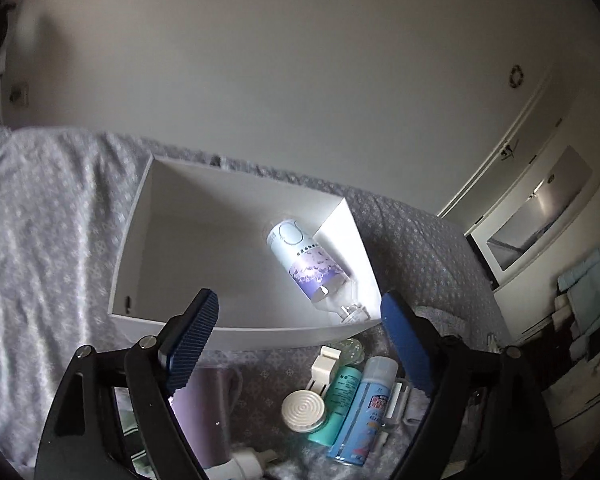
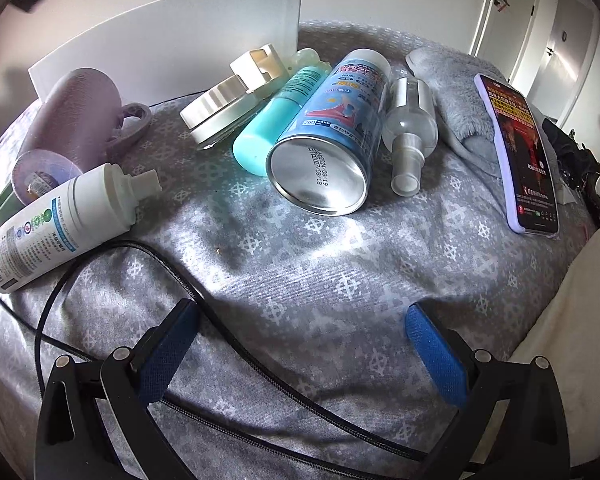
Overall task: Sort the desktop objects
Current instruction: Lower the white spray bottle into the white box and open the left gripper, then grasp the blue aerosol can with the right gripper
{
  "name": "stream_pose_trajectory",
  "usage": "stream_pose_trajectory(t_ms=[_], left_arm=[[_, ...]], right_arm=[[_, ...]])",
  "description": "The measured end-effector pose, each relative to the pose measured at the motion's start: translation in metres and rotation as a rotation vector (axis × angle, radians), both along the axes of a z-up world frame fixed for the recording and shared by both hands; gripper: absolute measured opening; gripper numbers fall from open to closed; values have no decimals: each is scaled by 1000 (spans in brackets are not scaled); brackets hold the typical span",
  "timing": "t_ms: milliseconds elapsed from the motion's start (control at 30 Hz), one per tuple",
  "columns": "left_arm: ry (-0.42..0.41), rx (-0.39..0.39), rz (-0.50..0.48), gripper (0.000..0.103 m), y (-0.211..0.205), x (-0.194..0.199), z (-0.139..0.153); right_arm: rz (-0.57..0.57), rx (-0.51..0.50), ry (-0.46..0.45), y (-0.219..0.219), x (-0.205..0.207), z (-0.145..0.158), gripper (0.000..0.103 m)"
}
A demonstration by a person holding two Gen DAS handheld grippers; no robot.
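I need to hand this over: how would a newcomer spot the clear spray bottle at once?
Start at the white box standing on the grey patterned bedspread; a row of toiletries lies in front of it. Find the big blue can with the shiny metal base. The clear spray bottle lies just right of it, left of the phone: the only see-through item there.
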State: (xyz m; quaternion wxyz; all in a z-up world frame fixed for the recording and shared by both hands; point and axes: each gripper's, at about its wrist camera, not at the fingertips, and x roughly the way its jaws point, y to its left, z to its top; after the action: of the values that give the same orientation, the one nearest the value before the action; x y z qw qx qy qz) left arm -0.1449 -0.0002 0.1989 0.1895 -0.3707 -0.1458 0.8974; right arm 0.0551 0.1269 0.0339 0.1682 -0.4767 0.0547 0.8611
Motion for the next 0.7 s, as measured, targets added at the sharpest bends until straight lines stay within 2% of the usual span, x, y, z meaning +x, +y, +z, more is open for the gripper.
stream_pose_trajectory(t_ms=[33,67,100,133,233,333,533,700], left_arm=[[67,-16,7,102,-4,23,6],[137,-15,20,103,-9,46,8],[185,-16,36,103,-14,71,8],[198,-38,48,103,-16,89,4],[84,-189,50,103,-14,110,-27],[13,-218,76,103,-20,126,-61],[-33,-311,126,103,-29,159,-100],[-164,-369,115,103,-34,161,-133]], right_arm=[[3,2,-6,0,-1,0,103],[6,2,-16,-1,-3,0,103],[6,1,-24,-1,-4,0,103],[5,0,-33,-1,-5,0,103],[5,4,-42,-2,-7,-1,103],[14,-23,-35,2,-6,-1,103],[-3,-182,17,23,6,17,103],[17,-168,152,27,30,59,103]])
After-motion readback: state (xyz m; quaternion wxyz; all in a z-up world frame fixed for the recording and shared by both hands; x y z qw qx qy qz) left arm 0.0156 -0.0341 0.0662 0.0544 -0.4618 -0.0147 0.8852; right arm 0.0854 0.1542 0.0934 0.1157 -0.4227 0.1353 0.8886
